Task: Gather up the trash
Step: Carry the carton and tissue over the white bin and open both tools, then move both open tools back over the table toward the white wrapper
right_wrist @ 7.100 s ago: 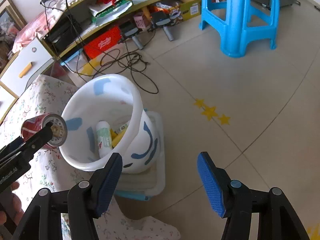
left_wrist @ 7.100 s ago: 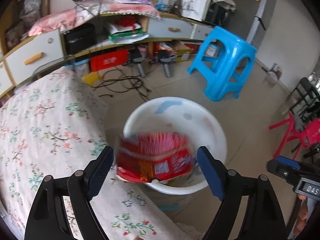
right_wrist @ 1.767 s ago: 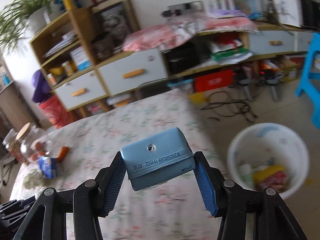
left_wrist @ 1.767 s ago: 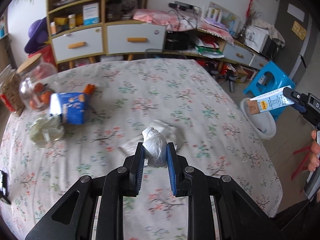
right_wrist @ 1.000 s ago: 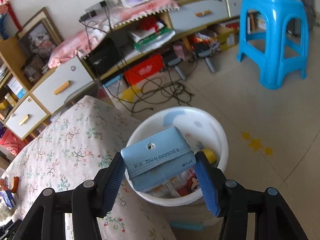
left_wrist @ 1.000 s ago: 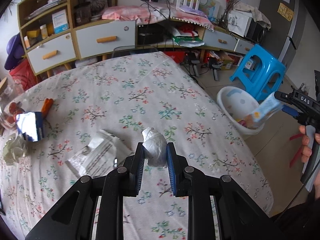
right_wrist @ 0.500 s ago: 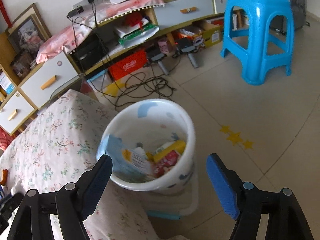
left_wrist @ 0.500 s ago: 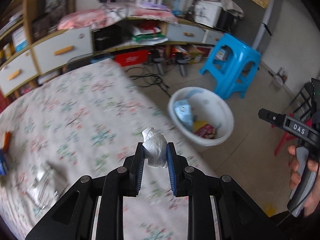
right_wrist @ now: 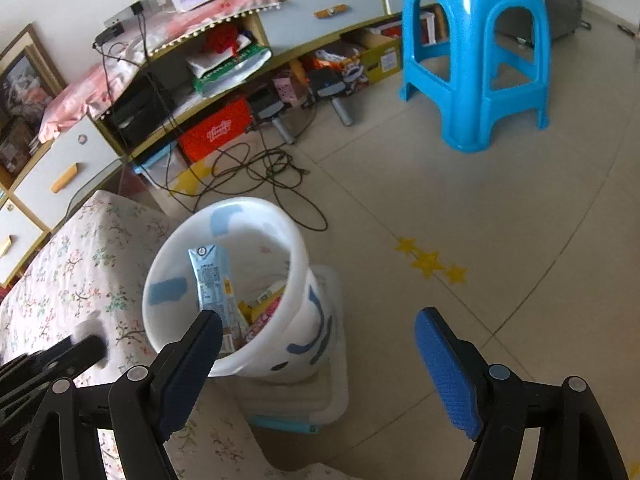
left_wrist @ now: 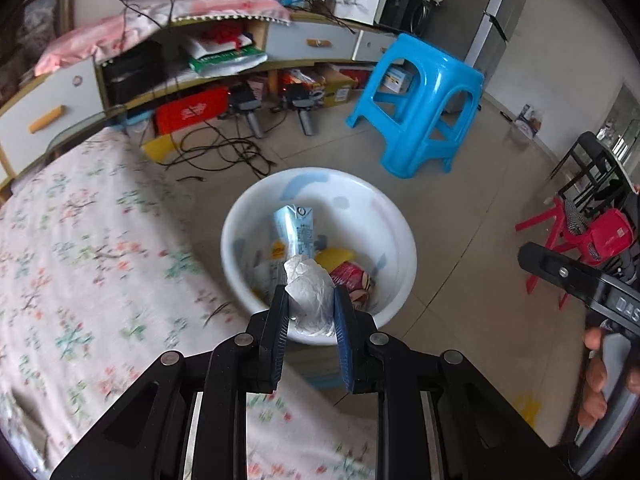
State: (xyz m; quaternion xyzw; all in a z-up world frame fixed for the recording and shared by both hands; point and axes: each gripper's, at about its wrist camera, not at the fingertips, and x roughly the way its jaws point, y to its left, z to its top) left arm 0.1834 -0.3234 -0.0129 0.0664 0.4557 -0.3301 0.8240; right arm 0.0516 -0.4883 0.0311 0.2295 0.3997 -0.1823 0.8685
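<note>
my left claw [left_wrist: 310,312] is clamped on a crumpled white wad of plastic wrap [left_wrist: 310,290], pinched between both pads, and it hangs just ahead of and above the near rim of the white bin [left_wrist: 404,248] that stands on the floor beyond the edge of the flower-print table [left_wrist: 80,248]. my right claw [right_wrist: 316,344] is spread wide with nothing between its pads; the bin sits just ahead of its left finger. i judge the job well along: inside the bin, straight ahead of the left claw, i see a pale blue drink carton [left_wrist: 294,228] leaning on the wall, a yellow wrapper [left_wrist: 334,256] and a red snack packet [left_wrist: 354,278]. what is left here is to let the wad go over the opening, and whether more rubbish remains on the table i cannot tell, since only a blurred strip of it shows. the wad looks light, shiny and loosely bunched, bulging a little above the pads.
</note>
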